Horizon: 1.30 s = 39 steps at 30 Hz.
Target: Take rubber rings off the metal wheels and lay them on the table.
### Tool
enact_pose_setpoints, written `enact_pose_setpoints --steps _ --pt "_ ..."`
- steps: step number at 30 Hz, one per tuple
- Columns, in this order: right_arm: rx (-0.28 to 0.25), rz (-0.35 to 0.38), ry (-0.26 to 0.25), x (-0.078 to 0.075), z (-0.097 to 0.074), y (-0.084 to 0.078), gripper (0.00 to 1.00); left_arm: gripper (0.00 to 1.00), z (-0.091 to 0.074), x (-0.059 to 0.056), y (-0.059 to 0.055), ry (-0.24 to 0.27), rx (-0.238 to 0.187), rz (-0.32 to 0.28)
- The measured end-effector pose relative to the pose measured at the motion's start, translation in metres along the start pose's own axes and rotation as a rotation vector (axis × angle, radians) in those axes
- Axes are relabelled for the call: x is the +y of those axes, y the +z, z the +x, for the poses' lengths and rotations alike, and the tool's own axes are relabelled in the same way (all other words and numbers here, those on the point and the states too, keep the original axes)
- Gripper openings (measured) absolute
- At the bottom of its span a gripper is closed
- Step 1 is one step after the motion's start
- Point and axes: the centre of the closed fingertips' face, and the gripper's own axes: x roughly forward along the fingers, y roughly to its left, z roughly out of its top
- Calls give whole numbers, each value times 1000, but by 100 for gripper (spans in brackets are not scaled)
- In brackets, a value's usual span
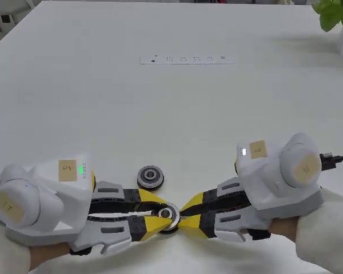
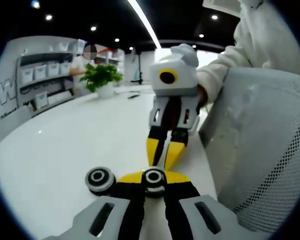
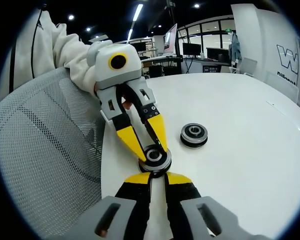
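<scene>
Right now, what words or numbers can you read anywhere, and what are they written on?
"W": big letter on the wall; the smaller words beside it are too blurred to read.
White strip on the table: marks too small to read.
Yellow stickers on the left gripper and the right gripper: too small to read.

Head view bright, flat and sharp, white desk (image 1: pixel 177 108) close to washed out, shadows soft and faint; gripper views dimmer, dark overhead with glaring strip light (image 2: pixel 145 22) and spots (image 2: pixel 48 17), sheen on desk, heavy fisheye bending at edges, far shelves (image 2: pixel 42 75) soft, out of focus.
</scene>
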Motion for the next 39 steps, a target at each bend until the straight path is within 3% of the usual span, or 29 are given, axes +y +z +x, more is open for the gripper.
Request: enact_pose_setpoints --steps 11,15,18,25,29,39 --pt "34 3 -37 -6 -1 -1 0 15 1 0 0 -1 -1 1" --pt "1 118 -48 -11 -4 0 0 15 1 0 0 -3 -6 -1" --pt "-30 226 -32 -13 -5 0 0 14 1 0 0 -3 -8 -1" --pt "-89 405 -2 -15 -8 3 0 14 1 0 0 -6 -10 4" --pt "-157 554 31 -17 -11 7 0 14 0 0 0 -6 -15 4" --pt "-181 633 62 -8 -11 11 0 14 1 -1 0 -11 -19 6"
